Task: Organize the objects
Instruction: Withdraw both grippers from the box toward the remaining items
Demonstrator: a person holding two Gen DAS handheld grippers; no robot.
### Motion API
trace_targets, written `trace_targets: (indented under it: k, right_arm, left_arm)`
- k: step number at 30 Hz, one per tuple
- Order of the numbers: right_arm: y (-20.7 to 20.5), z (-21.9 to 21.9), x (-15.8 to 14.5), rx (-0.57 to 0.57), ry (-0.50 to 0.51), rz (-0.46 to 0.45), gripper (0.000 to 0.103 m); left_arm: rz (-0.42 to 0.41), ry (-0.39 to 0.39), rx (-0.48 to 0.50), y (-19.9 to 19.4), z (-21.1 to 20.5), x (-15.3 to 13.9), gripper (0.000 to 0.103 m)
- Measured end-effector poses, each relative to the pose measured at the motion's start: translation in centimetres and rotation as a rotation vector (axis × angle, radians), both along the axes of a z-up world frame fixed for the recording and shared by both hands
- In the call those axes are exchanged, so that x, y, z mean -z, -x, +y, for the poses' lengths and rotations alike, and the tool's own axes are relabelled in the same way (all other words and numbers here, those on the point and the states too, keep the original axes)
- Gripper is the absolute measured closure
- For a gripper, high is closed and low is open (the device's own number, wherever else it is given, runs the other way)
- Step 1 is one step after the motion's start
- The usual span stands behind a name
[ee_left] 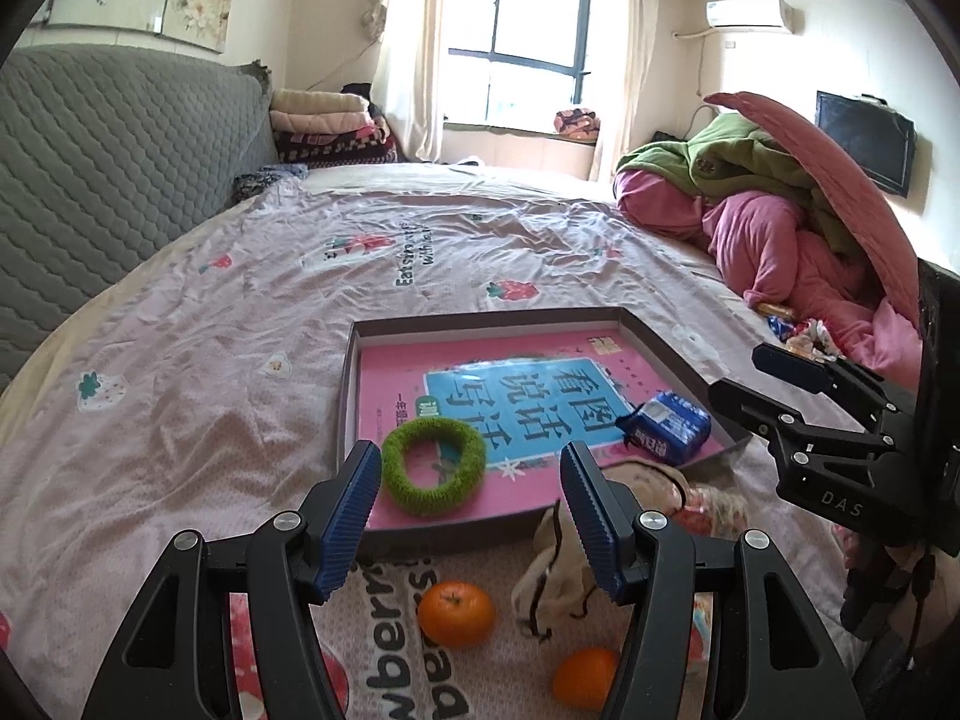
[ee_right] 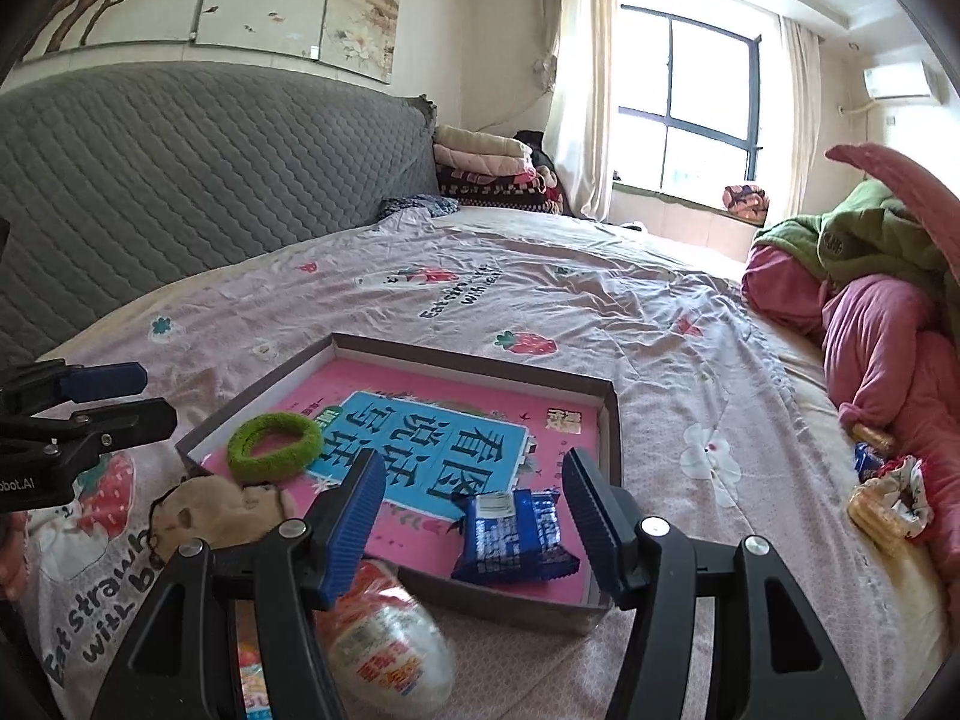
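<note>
A shallow brown box (ee_left: 351, 396) (ee_right: 612, 420) lies on the bed with a pink and blue book (ee_left: 528, 396) (ee_right: 444, 438) in it. On the book lie a green fuzzy ring (ee_left: 433, 465) (ee_right: 275, 445) and a blue snack packet (ee_left: 666, 425) (ee_right: 513, 534). My left gripper (ee_left: 471, 516) is open and empty, just short of the box's near edge, above two oranges (ee_left: 456, 612) (ee_left: 585, 677) and a beige pouch (ee_left: 576, 570) (ee_right: 222, 510). My right gripper (ee_right: 474, 522) is open and empty, its jaws either side of the blue packet. A white and red snack bag (ee_right: 390, 642) lies under it.
A grey quilted headboard (ee_right: 180, 180) runs along the left. A pile of pink and green bedding (ee_left: 780, 204) (ee_right: 888, 300) sits at the right, with small snacks and a scrunchie (ee_right: 888, 492) beside it. Folded blankets (ee_left: 330, 126) are stacked by the window.
</note>
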State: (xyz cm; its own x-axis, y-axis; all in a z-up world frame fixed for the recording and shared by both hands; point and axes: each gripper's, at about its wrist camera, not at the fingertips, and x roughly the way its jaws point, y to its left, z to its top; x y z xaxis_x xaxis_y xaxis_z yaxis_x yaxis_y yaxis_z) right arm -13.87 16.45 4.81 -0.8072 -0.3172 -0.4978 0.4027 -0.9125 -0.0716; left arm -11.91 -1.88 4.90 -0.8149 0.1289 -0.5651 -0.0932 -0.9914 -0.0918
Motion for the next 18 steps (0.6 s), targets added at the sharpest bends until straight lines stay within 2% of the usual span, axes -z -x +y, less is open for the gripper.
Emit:
trace_targets:
  k: [7,18]
  right_arm:
    - [-2.3,-0.9,-0.2,-0.03,-0.01,0.038,0.042]
    - [-4.2,0.6,-0.1,-0.011,0.061,0.013,0.042]
  left_arm:
    - [-0.01,-0.022,0.009,-1.2,-0.1,0.1,0.039]
    - [-0.034,-0.022,0.036,-2.9,0.6,1.1,0.039]
